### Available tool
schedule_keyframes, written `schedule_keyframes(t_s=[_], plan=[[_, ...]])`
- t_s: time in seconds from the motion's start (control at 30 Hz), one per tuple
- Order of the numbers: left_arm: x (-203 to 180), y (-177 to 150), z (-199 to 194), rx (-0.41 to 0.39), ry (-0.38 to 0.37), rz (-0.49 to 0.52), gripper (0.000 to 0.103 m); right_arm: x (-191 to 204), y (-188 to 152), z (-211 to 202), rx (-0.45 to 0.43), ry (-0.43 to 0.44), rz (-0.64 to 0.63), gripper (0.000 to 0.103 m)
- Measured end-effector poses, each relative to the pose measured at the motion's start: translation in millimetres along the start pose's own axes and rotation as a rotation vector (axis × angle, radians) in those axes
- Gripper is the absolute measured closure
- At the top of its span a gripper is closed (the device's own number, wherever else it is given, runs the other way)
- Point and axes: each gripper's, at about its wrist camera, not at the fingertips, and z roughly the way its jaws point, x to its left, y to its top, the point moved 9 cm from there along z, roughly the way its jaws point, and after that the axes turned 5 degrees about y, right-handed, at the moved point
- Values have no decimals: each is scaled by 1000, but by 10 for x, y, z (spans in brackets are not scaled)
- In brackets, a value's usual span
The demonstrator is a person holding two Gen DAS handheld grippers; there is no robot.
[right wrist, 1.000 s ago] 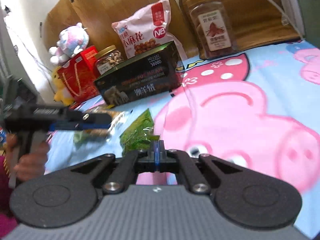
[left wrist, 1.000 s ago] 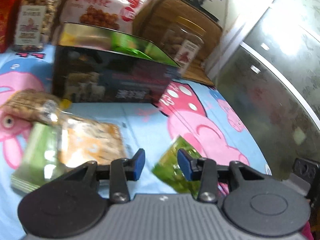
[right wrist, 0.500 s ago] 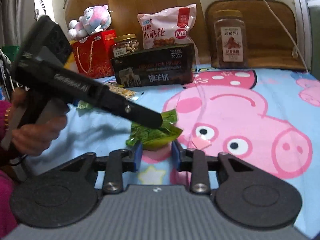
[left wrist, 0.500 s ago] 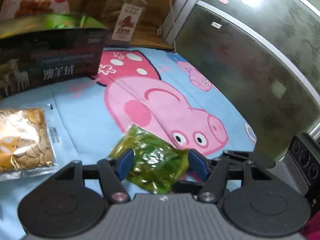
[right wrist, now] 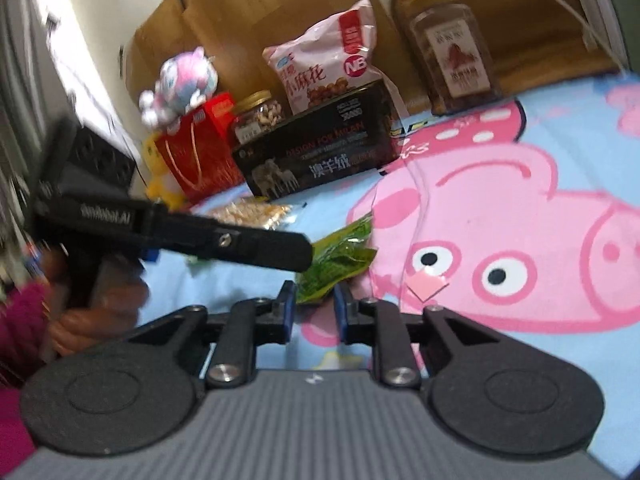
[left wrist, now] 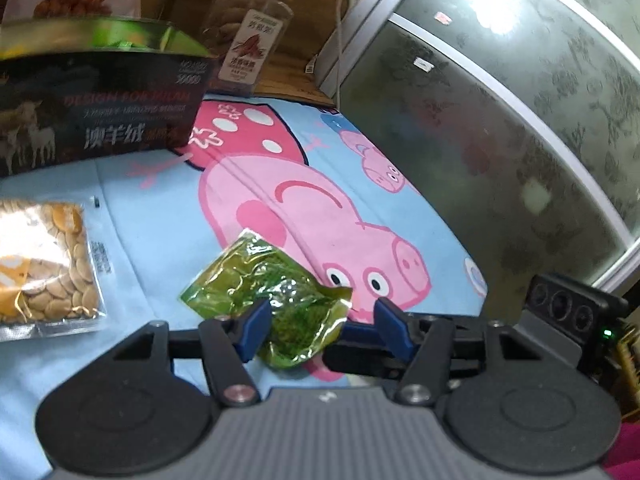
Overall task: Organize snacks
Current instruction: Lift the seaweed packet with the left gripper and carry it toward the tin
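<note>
Green packet (left wrist: 276, 300) lies on the sheet at lower centre of my left view, between the spread jaws of my left gripper (left wrist: 320, 330), long axis running toward upper left. My right gripper (right wrist: 314, 308), also open and empty, sits just short of the packet's near corner; I judge the left better placed.

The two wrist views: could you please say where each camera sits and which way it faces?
Left wrist: behind the open left gripper, looking down at the crinkled green plastic snack packet on the blue cartoon-pig sheet.
Right wrist: behind the open right gripper, facing the packet; the person's left hand shows.
Shared: packet, black cardboard box.
</note>
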Motion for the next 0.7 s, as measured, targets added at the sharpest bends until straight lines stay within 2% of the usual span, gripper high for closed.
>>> schedule_keyframes(t_s=[0.1,0.17,0.2,0.27,0.33,0.4,0.47,0.5,0.6,0.67,0.7], plan=[[71,36,17,12,-61,-69,44,-124,43,76,-20,-25,83,76],[106,46,20,16,-94,-105,44,-207,78,114,-40,-45,142,84],[123,54,18,16,-102,-118,44,-238,88,131,-38,-50,161,91],[145,68,5,26,-102,-136,44,-259,99,122,-42,-32,192,93],[189,99,-35,23,-62,-137,44,-271,96,86,-49,-16,213,94],[293,172,-135,-23,-1,-132,40,-327,115,39,-73,34,284,94],[396,228,-216,-46,15,-162,31,-407,146,-30,-103,109,397,95],[434,247,-237,-50,14,-178,30,-446,166,-62,-120,159,462,95],[447,260,-225,-39,-21,-206,29,-501,216,-142,-162,259,589,96],[396,240,-196,-28,-68,-218,19,-475,252,-169,-179,323,642,97],[373,228,-177,-22,-83,-222,18,-455,274,-183,-188,349,660,97]])
